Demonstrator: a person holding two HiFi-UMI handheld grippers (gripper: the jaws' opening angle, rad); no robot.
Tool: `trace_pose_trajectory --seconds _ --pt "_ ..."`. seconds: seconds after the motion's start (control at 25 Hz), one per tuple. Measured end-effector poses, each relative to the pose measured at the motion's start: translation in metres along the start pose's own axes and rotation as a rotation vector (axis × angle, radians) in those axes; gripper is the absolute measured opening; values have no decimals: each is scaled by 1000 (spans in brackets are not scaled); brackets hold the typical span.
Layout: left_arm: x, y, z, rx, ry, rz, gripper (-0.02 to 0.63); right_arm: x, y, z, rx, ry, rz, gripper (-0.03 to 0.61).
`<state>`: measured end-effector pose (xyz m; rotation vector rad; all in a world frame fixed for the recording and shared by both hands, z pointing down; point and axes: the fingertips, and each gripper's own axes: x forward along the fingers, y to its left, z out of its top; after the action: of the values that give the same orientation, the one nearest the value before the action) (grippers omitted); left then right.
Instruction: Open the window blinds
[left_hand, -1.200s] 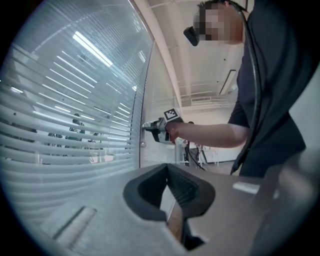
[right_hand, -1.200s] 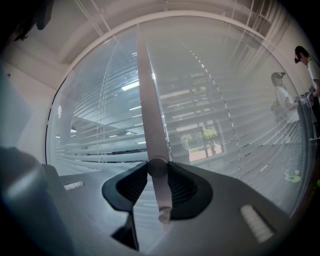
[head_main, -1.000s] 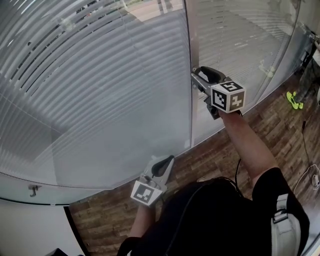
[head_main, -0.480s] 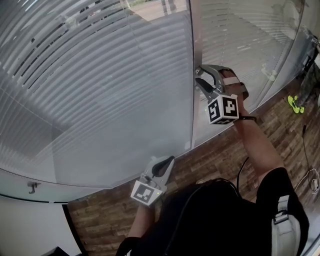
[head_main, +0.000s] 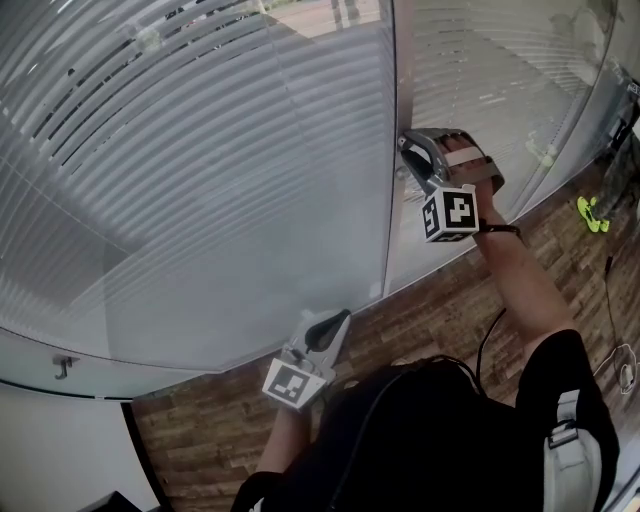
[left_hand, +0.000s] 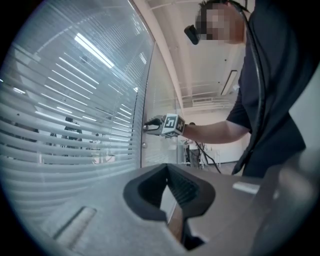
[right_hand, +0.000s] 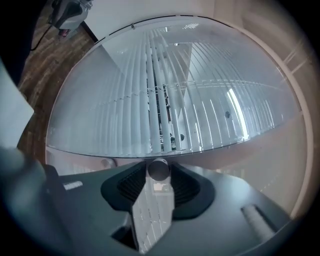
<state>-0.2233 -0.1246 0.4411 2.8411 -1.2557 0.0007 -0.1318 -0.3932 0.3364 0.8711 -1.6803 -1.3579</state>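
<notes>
The right gripper (head_main: 408, 155) was rolled 1 quarter turn, its jaws just closed onto the knob (right_hand: 159, 169), so another twist is likely; the left gripper (head_main: 330, 325) is pinched together, empty.

Tally: mostly twos, a few ones.
Grippers 2: left gripper (head_main: 330, 322), right gripper (head_main: 412, 150), 2 fingers (right_hand: 127, 187) each, the right pair just been closing with the 1 round knob (right_hand: 159, 169) between them. Marker cubes 2, one per gripper: left cube (head_main: 290, 383), right cube (head_main: 450, 213). Slatted blinds 2: left blind (head_main: 200, 150), right blind (head_main: 480, 70), with 1 post (head_main: 402, 60) between. Wall hook (head_main: 62, 367) 1. Yellow-green thing (head_main: 590, 210) 1, can't tell what. Person (head_main: 450, 430) 1.
</notes>
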Motion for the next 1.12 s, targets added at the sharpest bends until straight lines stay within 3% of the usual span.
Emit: trace_pose_trajectory --seconds 0.04,0.24,0.36,0.8,1.12 --pt "-1 0 1 0 -3 2 3 0 0 -1 -5 3 -4 131" --pt "-2 -1 0 -1 2 4 3 0 -2 -2 18 17 -16 129" --pt "-3 -2 -2 -5 4 4 5 -1 -4 0 108 -5 -14 127" --pt "-5 -5 -3 -4 14 3 5 1 -13 -10 941 -135 42 129" --pt "-6 -8 -3 -7 13 5 5 1 -14 -20 1441 -226 59 127"
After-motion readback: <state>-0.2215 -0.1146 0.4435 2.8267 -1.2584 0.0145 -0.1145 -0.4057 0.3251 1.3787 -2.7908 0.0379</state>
